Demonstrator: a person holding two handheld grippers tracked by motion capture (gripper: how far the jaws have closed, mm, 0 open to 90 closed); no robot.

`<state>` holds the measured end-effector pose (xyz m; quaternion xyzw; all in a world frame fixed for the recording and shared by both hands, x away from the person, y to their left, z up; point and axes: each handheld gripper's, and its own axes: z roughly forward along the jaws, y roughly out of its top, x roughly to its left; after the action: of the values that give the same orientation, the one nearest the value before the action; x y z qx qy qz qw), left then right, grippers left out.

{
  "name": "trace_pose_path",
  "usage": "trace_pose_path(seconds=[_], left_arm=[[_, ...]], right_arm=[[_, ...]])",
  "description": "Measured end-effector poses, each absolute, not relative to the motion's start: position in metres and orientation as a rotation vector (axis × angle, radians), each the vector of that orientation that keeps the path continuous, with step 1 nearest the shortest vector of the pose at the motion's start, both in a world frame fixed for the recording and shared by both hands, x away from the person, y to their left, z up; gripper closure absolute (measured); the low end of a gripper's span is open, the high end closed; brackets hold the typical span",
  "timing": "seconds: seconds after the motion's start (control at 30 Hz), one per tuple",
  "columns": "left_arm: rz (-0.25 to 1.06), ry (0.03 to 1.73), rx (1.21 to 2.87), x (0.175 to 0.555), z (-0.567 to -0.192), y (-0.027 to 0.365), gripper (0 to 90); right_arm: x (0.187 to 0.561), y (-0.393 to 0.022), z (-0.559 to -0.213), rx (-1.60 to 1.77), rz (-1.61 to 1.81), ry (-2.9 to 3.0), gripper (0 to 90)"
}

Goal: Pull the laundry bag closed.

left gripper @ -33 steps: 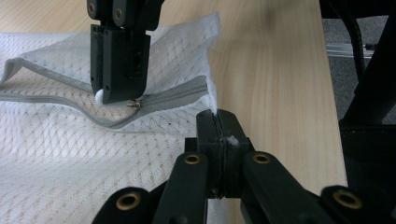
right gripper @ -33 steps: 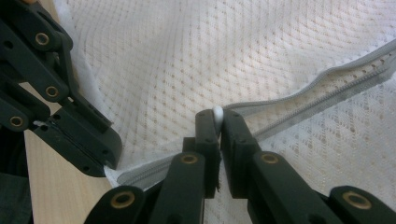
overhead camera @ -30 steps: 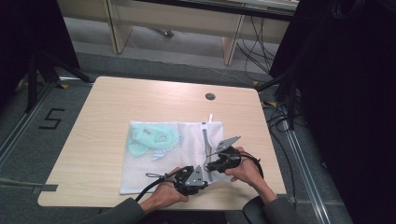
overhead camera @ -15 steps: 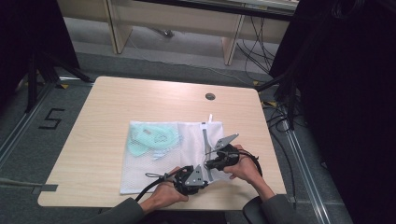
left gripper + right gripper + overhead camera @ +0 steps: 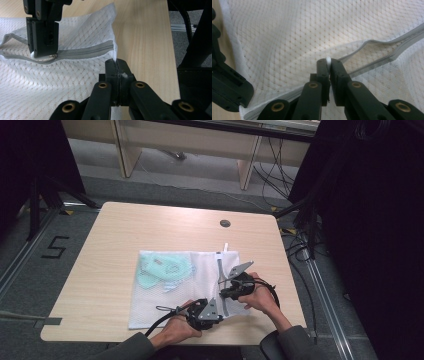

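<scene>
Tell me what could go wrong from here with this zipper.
1. The right gripper pinches only the small white zipper pull; it could slip out under tension.
2. The left gripper clamps just the mesh bag at its corner; a hard tug might tear the mesh or drag the bag along the table.
3. Loose mesh beside the zipper could snag.

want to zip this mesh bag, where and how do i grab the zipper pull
Grip the white tab of the zipper pull flat between the pads, coming from above along the zipper; the tab is thin and stands up from the track. The right gripper holds it so, while the left gripper pinches the mesh bag corner at the zipper's end to keep it taut.
</scene>
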<state>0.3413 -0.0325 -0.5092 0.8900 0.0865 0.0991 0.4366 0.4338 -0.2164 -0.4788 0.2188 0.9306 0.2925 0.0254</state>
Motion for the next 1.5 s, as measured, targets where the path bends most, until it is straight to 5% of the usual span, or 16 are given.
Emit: trace_pose_path(seconds=[1.5], left_arm=[[0.235,0.241,2.214,0.34,-0.508,-0.029,89.1]], right_arm=[[0.446,-0.203,-0.481,0.608,0.86,2.915,86.3]])
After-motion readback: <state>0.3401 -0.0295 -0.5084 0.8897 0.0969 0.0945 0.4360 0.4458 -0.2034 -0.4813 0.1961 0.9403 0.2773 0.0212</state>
